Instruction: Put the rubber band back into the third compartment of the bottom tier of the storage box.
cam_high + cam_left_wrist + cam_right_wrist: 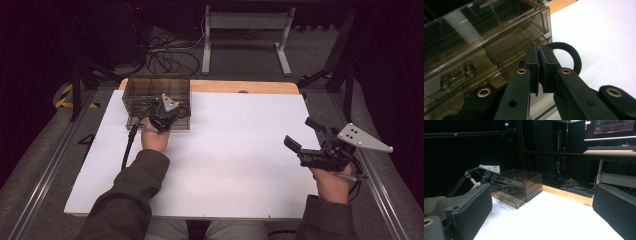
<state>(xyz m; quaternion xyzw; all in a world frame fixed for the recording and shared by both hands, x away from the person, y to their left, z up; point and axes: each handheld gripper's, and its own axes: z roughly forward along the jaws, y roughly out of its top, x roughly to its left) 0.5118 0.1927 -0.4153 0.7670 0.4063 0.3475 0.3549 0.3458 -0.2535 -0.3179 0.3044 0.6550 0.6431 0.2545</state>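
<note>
1. Left gripper (539, 60): jaws clamped on a black ring (571, 56); at the smoked acrylic drawer box (156, 97), table's 11 o'clock.
2. Right gripper (306, 135): jaws wide apart, at 4 o'clock; holding nothing.

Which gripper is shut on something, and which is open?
The left gripper, at the smoky clear drawer box, is pinched shut on a black ring. The right gripper holds nothing, jaws spread wide over the white board.

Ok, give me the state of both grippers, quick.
Left gripper: jaws shut on a black ring, beside the smoky transparent plastic drawer box.
Right gripper: jaws open, holding nothing, above the white table top.
</note>
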